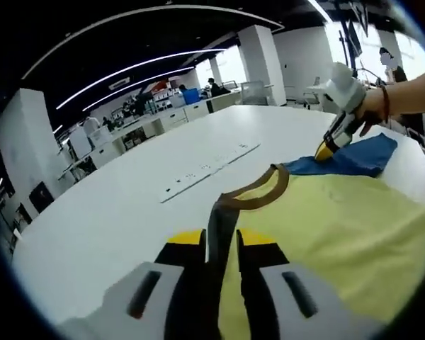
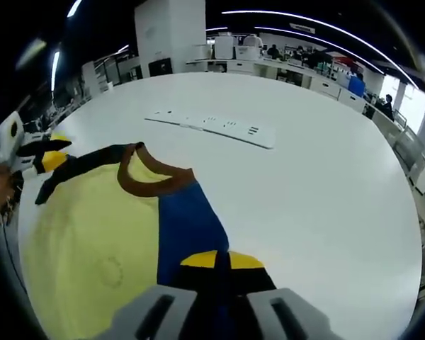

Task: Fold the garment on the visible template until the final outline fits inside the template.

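Garment (image 1: 340, 234), yellow with a blue sleeve, lies on the white table (image 1: 127, 205). Your left gripper (image 1: 223, 244) pinches its dark shoulder edge; your right gripper (image 2: 219, 263) clamps the blue sleeve (image 2: 188, 227).

Ahead of your left gripper (image 1: 221, 256), the garment (image 1: 326, 234) is soft matt cloth, yellow with a ribbed-looking brown collar (image 1: 258, 198). It lies on a smooth, faintly glossy white table (image 2: 326, 184). Your right gripper (image 2: 219, 273) appears to be matt plastic.
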The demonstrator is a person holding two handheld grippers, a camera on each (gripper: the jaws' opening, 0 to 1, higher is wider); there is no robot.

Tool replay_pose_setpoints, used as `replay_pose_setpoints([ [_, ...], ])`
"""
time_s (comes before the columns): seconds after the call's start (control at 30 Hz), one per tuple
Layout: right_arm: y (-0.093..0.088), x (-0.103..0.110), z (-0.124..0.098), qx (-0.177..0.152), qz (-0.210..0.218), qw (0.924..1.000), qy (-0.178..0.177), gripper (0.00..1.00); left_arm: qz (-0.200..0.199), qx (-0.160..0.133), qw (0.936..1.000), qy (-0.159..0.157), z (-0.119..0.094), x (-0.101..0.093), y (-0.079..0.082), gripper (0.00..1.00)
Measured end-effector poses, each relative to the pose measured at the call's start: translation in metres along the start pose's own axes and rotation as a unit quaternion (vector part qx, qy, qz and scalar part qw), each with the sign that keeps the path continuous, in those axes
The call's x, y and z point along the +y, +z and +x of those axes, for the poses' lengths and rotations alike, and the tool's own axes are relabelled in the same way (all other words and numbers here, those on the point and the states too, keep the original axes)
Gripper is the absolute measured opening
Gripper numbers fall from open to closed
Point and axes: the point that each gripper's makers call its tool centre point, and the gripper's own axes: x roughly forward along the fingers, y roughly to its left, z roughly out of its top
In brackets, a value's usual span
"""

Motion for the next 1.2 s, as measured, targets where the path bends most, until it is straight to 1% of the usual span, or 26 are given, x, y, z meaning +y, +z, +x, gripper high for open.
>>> replay_pose_setpoints([
  [0.03, 0.000, 0.000, 0.000, 0.000, 0.001, 1.0000, 0.000, 0.00, -0.013, 0.007, 0.9997, 0.018, 0.001, 0.011, -0.003, 0.14],
  [0.1, 0.000, 0.000, 0.000, 0.000, 0.002, 1.0000, 0.000, 0.00, -0.018, 0.008, 0.9992, 0.034, 0.005, 0.025, -0.005, 0.11],
  [0.13, 0.000, 0.000, 0.000, -0.001, 0.002, 1.0000, 0.001, 0.00, -0.022, 0.014, 0.9987, 0.043, 0.007, 0.033, -0.010, 0.10],
  [0.17, 0.000, 0.000, 0.000, -0.001, 0.002, 1.0000, 0.001, 0.00, -0.038, 0.032, 0.9979, 0.043, 0.009, 0.037, -0.018, 0.09],
  [0.27, 0.000, 0.000, 0.000, -0.001, 0.002, 1.0000, 0.001, 0.00, -0.093, 0.039, 0.9948, 0.009, 0.011, 0.032, -0.024, 0.11],
  [0.3, 0.001, 0.000, 0.000, -0.001, 0.003, 1.0000, 0.001, 0.00, -0.098, 0.034, 0.9946, 0.000, 0.010, 0.029, -0.023, 0.11],
  [0.37, 0.001, 0.000, 0.000, -0.001, 0.003, 1.0000, 0.001, 0.00, -0.089, 0.033, 0.9954, -0.003, 0.008, 0.028, -0.024, 0.10],
  [0.4, 0.001, 0.000, 0.000, -0.001, 0.003, 1.0000, 0.001, 0.00, -0.079, 0.035, 0.9962, -0.012, 0.007, 0.024, -0.024, 0.10],
  [0.5, 0.001, 0.000, 0.000, -0.001, 0.002, 1.0000, 0.000, 0.00, -0.061, 0.049, 0.9961, -0.041, 0.007, 0.010, -0.031, 0.14],
  [0.6, 0.001, 0.000, 0.000, 0.000, 0.002, 1.0000, -0.001, 0.00, -0.055, 0.062, 0.9952, -0.053, 0.007, 0.001, -0.037, 0.15],
  [0.7, 0.001, 0.000, 0.000, -0.001, 0.003, 1.0000, -0.001, 0.00, -0.015, 0.080, 0.9953, -0.052, 0.009, 0.001, -0.043, 0.14],
  [0.73, 0.000, 0.000, 0.000, -0.001, 0.003, 1.0000, -0.001, 0.00, -0.009, 0.083, 0.9951, -0.054, 0.010, -0.001, -0.044, 0.12],
  [0.77, 0.000, 0.000, 0.000, -0.001, 0.004, 1.0000, -0.001, 0.00, 0.006, 0.086, 0.9945, -0.059, 0.009, -0.005, -0.044, 0.10],
  [0.8, 0.000, 0.000, 0.000, -0.001, 0.004, 1.0000, -0.001, 0.00, 0.011, 0.091, 0.9943, -0.056, 0.009, -0.005, -0.046, 0.08],
  [0.83, 0.000, 0.000, 0.000, -0.001, 0.003, 1.0000, -0.001, 0.00, 0.032, 0.100, 0.9930, -0.055, 0.011, -0.004, -0.050, 0.06],
  [0.87, 0.000, 0.000, 0.000, -0.001, 0.004, 1.0000, -0.001, 0.00, 0.040, 0.103, 0.9923, -0.055, 0.011, -0.005, -0.051, 0.05],
  [0.93, 0.000, 0.000, 0.000, -0.001, 0.005, 1.0000, -0.002, 0.00, 0.050, 0.107, 0.9915, -0.055, 0.009, -0.009, -0.052, 0.06],
  [1.03, 0.000, 0.000, 0.000, -0.001, 0.006, 1.0000, -0.002, 0.00, 0.055, 0.112, 0.9907, -0.054, 0.007, -0.009, -0.054, 0.08],
  [1.13, 0.000, 0.000, 0.000, -0.002, 0.008, 1.0000, -0.002, 0.00, 0.056, 0.123, 0.9896, -0.050, 0.009, -0.005, -0.061, 0.03],
  [1.2, 0.000, 0.000, 0.000, -0.002, 0.008, 1.0000, -0.002, 0.00, 0.049, 0.122, 0.9901, -0.048, 0.008, -0.005, -0.061, 0.01],
])
